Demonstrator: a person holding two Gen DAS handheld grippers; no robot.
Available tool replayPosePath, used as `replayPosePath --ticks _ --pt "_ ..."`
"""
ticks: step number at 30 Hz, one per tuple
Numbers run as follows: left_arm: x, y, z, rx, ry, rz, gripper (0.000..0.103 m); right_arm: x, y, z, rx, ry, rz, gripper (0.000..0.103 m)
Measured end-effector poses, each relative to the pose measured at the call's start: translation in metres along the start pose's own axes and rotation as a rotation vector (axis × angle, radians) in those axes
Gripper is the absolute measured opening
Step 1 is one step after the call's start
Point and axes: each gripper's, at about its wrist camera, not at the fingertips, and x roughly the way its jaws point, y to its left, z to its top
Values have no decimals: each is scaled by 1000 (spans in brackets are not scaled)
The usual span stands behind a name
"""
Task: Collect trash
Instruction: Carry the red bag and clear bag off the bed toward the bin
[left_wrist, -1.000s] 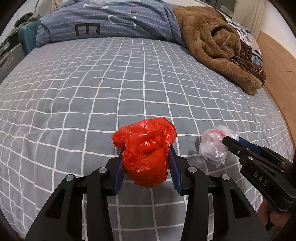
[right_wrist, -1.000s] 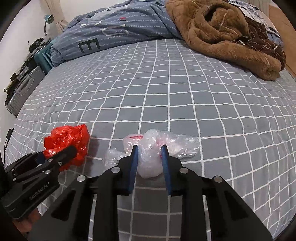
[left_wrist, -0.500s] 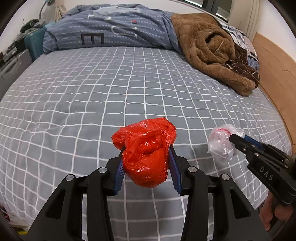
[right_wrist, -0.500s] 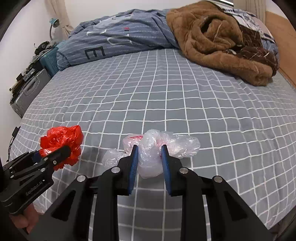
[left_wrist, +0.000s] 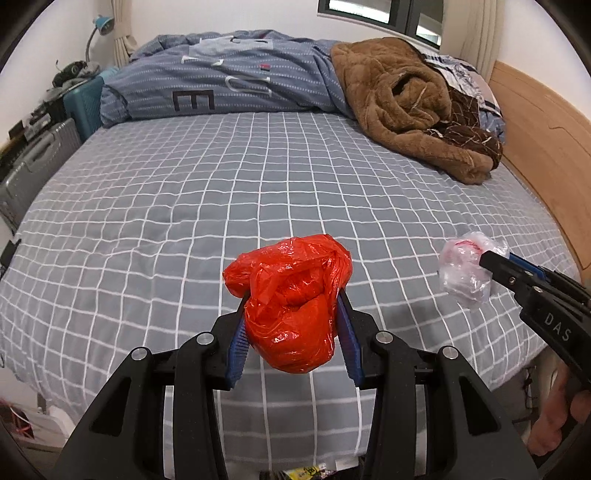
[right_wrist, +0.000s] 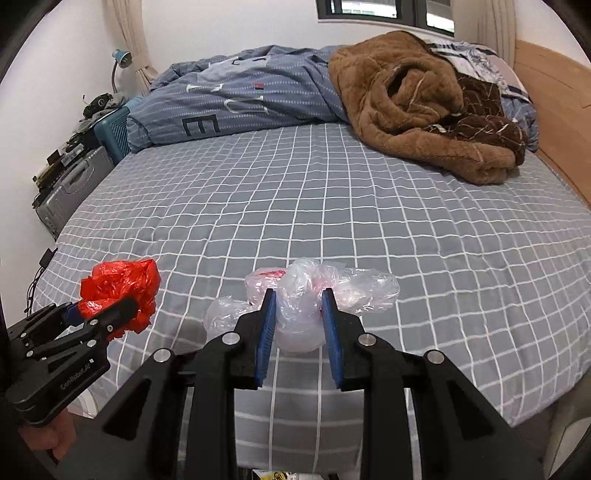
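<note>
Red plastic bag (left_wrist: 291, 310), crumpled into a wad, pinched between the blue pads of the left gripper (left_wrist: 291, 332). Jaws narrowed onto it from both sides; the wad bulges above and below the pads. It is clear of the bed, with no contact with the sheet visible. In the right wrist view the same bag shows at lower left, in the tips of that gripper, with part of a hand (right_wrist: 48, 439) on the handle below.

Clear plastic bag (right_wrist: 306, 302), crumpled, with some red print showing through, clamped in the right gripper (right_wrist: 299, 325). Jaws narrow, pads pressing its middle; loose lobes spill out left and right of the pads. Also held above the sheet. In the left wrist view it appears at far right, at the tips of the right gripper, whose body is lettered "DAS".

The two wads are side by side, well apart, over the near edge of the bed.

Bed sheet (left_wrist: 258, 192): grey with a white grid. At the far end, a blue-grey duvet (left_wrist: 229, 88) with large letters, bunched up. To its right, a brown fleece blanket (left_wrist: 399, 103) in a heap. Wooden headboard (left_wrist: 535, 122) along the right side. Left of the bed, a grey suitcase (right_wrist: 70, 192) and a teal one (left_wrist: 86, 107); desk lamp (right_wrist: 120, 64) near the curtain.
</note>
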Motion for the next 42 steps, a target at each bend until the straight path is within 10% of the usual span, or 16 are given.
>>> replayPosePath --ticks 19,42 --pt "-85 -13 -74 2 -7 -3 42 -97 16 -77 -22 -26 -13 25" --pt "-107 -7 -169 -17 46 -12 42 -119 30 -164 -23 32 -13 25"
